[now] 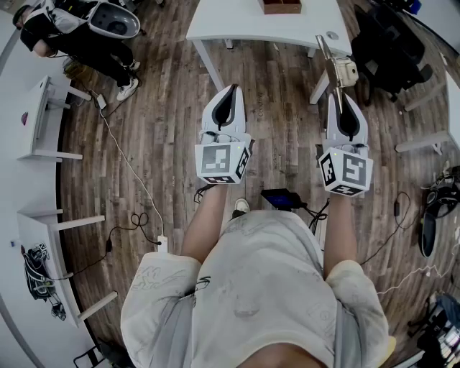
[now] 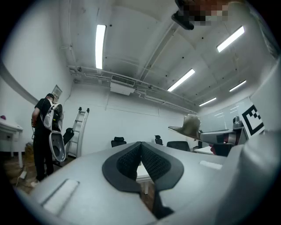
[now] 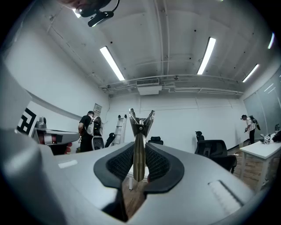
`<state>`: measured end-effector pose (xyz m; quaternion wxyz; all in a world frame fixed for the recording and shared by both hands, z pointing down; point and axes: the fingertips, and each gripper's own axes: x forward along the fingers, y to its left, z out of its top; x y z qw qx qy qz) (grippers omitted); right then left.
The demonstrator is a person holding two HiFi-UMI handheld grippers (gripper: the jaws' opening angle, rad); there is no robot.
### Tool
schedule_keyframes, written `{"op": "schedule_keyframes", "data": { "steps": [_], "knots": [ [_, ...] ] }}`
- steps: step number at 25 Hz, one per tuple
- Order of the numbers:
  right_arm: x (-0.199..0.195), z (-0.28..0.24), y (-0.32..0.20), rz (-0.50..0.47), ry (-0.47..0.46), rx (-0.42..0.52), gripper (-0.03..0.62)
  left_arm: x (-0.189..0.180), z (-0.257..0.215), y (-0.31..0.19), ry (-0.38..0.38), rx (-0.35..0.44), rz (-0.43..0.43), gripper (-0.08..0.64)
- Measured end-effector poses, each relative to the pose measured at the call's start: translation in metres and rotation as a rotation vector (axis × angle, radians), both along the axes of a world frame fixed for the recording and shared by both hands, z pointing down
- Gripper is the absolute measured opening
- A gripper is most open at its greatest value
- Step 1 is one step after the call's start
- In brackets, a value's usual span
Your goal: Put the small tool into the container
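White table (image 1: 244, 25), black office chair (image 1: 392, 47), leaning ladder (image 2: 81, 129), wooden floor (image 1: 165, 115).

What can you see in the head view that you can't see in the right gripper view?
Only the head view shows the brown box on the white table and the person's pale shirt from above. Only the right gripper view shows the ceiling lights and a ladder by the wall. Both show the right gripper shut on the small tool, which sticks out past its jaws.
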<state>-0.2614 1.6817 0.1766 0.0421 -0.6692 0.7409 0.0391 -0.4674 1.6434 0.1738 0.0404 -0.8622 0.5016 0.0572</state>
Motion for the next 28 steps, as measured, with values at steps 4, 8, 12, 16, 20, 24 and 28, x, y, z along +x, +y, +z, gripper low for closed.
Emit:
{"op": "schedule_keyframes", "data": {
  "steps": [4,8,12,16,20,24,28],
  "knots": [
    [-0.016,-0.004,0.011,0.0,-0.006,-0.023,0.078,-0.021,-0.01,0.011,-0.006,0.001,0.01,-0.002],
    [-0.019,0.0,0.019,-0.003,-0.003,-0.03,0.078,-0.022,-0.013,0.02,0.0,0.011,0.028,-0.002],
    [0.003,0.002,0.009,-0.015,0.005,-0.034,0.078,0.01,-0.012,0.012,-0.012,0.014,0.05,-0.002],
    [0.01,0.004,0.004,-0.027,0.006,-0.035,0.078,0.026,-0.008,0.009,-0.013,0.006,0.074,-0.002],
    [0.059,0.012,0.007,-0.043,-0.002,-0.03,0.078,0.084,0.002,0.015,-0.008,-0.001,0.09,-0.002],
    [0.16,0.021,0.005,-0.07,-0.005,-0.019,0.078,0.193,0.014,0.015,0.007,-0.019,0.094,-0.002],
    [0.286,0.028,-0.04,-0.109,0.006,-0.018,0.078,0.327,0.024,-0.023,-0.015,-0.028,0.083,-0.002]
  ]
}}
